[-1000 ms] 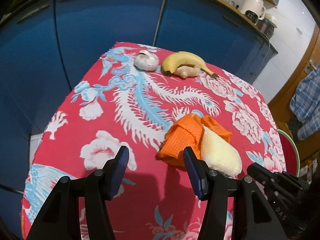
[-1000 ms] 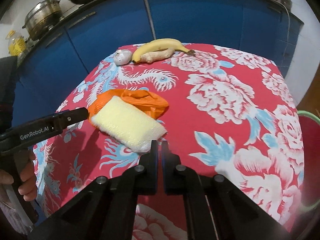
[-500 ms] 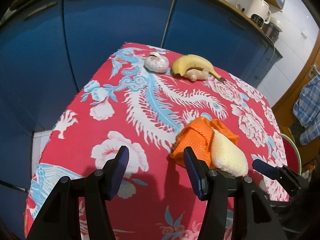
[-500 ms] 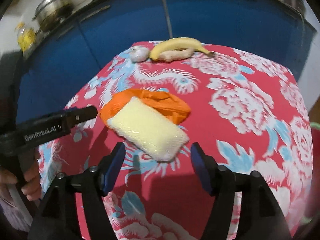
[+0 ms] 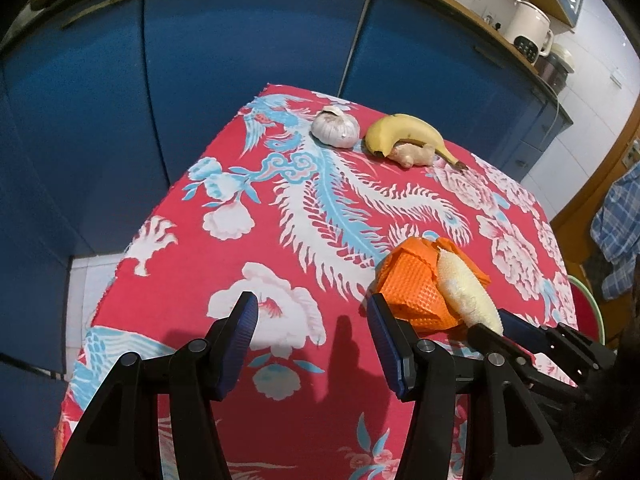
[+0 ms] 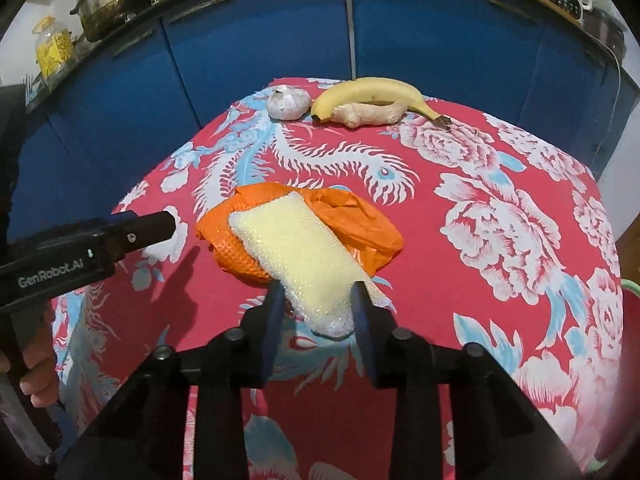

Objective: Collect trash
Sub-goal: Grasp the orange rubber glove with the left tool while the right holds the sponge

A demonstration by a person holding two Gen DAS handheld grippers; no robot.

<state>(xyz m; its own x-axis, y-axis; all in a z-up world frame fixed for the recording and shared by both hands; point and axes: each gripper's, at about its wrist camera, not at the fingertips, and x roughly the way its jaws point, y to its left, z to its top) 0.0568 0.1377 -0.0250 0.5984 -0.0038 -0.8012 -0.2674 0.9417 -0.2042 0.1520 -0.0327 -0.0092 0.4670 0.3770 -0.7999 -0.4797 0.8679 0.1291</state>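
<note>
right gripper (image 6: 316, 312) low, fingers straddling wrap (image 6: 296, 256) — touching | left gripper (image 5: 310, 340) wide, over tabletop (image 5: 224, 280) | left view only — shirt (image 5: 618, 236)

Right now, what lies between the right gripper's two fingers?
The near end of the pale bubble-wrap pad sits between the right gripper fingers, seen in the right wrist view. The pad rests on the orange bag. Whether the fingers already press it is unclear.

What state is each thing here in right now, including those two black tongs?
Right tongs: closing around the near end of the pale yellow bubble-wrap pad, grip not certain.
Left tongs: open, holding nothing.
Bubble-wrap pad: lying on the crumpled orange plastic bag.
Yellow banana: unpeeled, lying flat.
White garlic bulb: whole.
Beige ginger root: lying against the banana.
</note>
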